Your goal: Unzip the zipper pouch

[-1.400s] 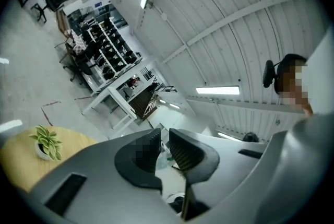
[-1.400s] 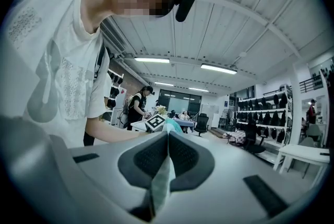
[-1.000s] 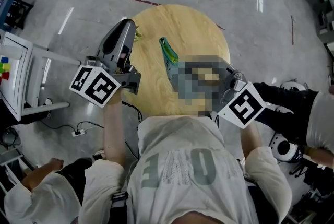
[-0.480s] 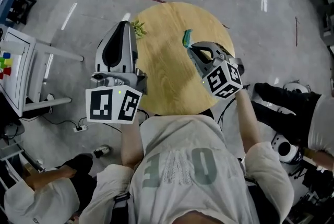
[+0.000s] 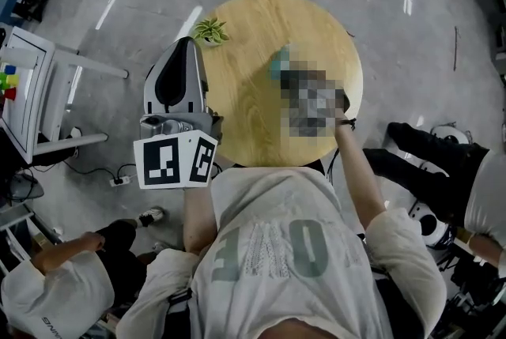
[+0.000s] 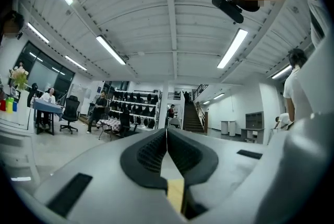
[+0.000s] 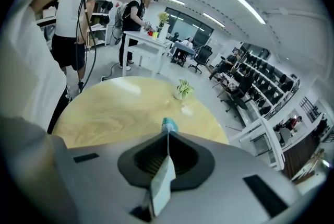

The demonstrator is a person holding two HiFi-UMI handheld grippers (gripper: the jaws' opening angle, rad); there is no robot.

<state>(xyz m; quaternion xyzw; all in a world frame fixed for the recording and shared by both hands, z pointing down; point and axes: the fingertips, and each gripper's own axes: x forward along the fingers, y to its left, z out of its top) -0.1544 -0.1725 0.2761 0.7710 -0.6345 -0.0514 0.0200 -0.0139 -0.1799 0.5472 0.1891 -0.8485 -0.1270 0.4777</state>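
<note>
The right gripper view is the only one that really shows the grip. The right gripper point(image 7: 168, 137) has its jaws pinched right together on the zipper pouch point(image 7: 163, 186). The pouch runs edge-on through the pads as a thin pale strip, with a teal tip poking out past the front.

The head view can't give you any of that, since the right gripper can't be made out there. All you get of the pouch point(image 5: 278, 61) is a bit of teal held over the round wooden tabletop point(image 5: 245, 112). Whether it's the zipper pull or just fabric in the pads, I honestly can't tell.

The left gripper point(image 6: 167, 134) is squeezed closed too, with nothing pouch-like between its pads, and its own view looks up at ceiling lights. From the head view, that left gripper point(image 5: 184, 49) sits by the tabletop's left edge, well apart from the pouch. A small potted plant point(image 7: 182, 88) stands near the far rim.
</note>
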